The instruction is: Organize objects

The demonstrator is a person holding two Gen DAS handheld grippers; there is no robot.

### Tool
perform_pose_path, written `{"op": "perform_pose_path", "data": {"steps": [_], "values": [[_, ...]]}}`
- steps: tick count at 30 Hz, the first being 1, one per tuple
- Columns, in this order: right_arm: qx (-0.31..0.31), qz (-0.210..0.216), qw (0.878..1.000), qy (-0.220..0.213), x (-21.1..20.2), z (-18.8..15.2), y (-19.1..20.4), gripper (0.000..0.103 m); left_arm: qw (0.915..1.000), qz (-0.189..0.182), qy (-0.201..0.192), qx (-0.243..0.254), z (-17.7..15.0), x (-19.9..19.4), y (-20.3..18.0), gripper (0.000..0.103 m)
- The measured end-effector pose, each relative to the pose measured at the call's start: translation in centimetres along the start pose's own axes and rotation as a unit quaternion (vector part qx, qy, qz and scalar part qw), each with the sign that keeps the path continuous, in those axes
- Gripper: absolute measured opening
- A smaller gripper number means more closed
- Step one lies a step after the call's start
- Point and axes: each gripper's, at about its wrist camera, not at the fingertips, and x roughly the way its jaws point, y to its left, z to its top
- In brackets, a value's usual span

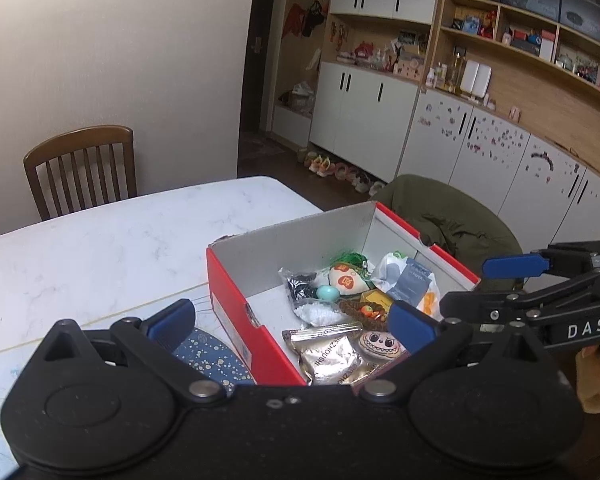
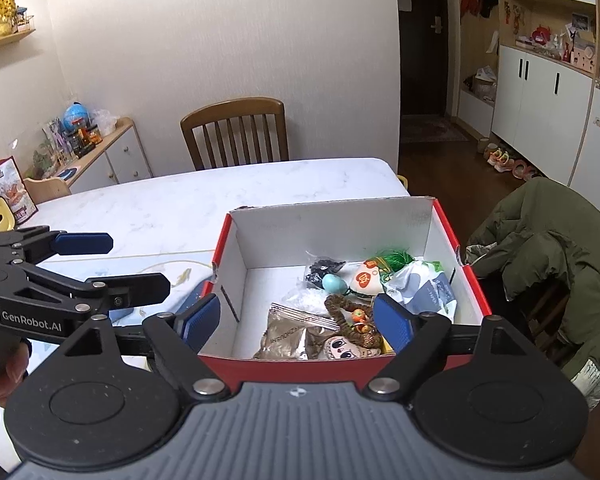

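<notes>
now | left gripper (image 1: 292,326) jaws wide, empty | right gripper (image 2: 298,322) jaws wide, empty

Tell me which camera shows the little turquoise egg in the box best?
The left wrist view: the turquoise egg lies clear in the red box, beside a white charm. The right wrist view shows the same egg too, equally unhidden but slightly farther back among the clutter.

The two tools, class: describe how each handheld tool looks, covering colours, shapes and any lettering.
Both are black plastic with linked arms, silver rivets and round pivot housings. The fingers carry blue ribbed pads. The left tool reads "GenRobot.AI" in white on its side. The right tool shows "DAS" in white, and its body has a grey ribbed top. No cables or sleeves show.
</notes>
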Motion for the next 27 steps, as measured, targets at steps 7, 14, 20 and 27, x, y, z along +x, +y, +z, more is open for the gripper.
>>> {"op": "perform_pose_path", "data": {"steps": [7,14,20,27], "values": [[0.017,0.002,1.000,-0.024,-0.8,-0.7,0.9,0.088,0.9999,0.004,0.000,0.015,-1.2,-0.9,-0.1,0.103],[0.030,-0.007,0.999,-0.034,-1.5,-1.1,1.1,0.092,0.9999,0.011,0.005,0.009,-1.5,-1.7,0.0,0.103],[0.044,-0.010,0.998,-0.037,-2.1,-1.8,1.1,0.093,0.9998,0.012,0.009,0.010,-1.8,-2.3,-0.2,0.103],[0.046,-0.011,0.998,-0.041,-2.4,-2.4,1.7,0.096,0.9996,0.022,0.013,0.012,-2.2,-2.6,-0.4,0.103]]}}
